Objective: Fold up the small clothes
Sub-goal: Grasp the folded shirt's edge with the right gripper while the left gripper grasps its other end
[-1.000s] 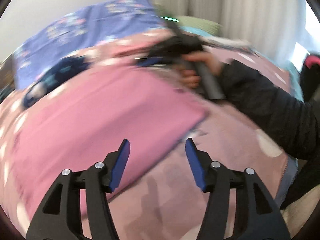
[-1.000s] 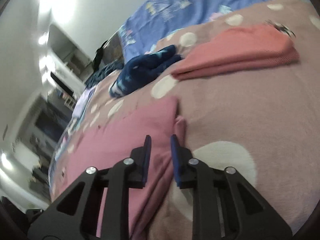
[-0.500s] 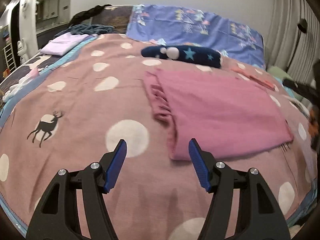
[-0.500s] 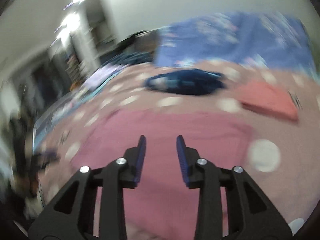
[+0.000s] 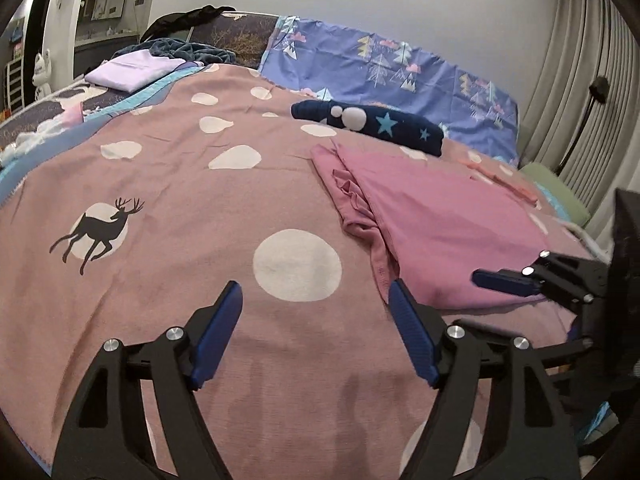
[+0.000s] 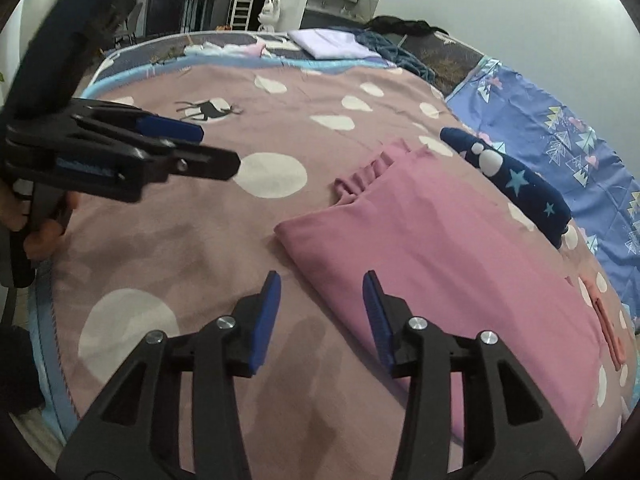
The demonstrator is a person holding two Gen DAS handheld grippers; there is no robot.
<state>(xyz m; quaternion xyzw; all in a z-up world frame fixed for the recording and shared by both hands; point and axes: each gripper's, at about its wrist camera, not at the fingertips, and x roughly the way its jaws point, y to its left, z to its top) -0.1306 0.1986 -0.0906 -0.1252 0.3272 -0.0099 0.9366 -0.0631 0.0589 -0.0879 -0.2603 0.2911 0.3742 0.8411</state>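
A pink garment lies flat on the bed, folded over, with a ruffled edge bunched at its left side. It also shows in the right wrist view. My left gripper is open and empty above the blanket, just left of the garment's near corner. My right gripper is open and empty, its right finger over the garment's near edge. The right gripper also shows at the right of the left wrist view. The left gripper shows at the left of the right wrist view.
A pink spotted blanket with a deer print covers the bed. A navy star-print garment and a folded coral garment lie beyond the pink one. A blue pillow is at the head. A lilac folded cloth lies far left.
Both grippers have swung back to the near side of the bed. The right gripper, nearly shut by the garment's edge a second ago, has opened wide. The garment now lies folded over.
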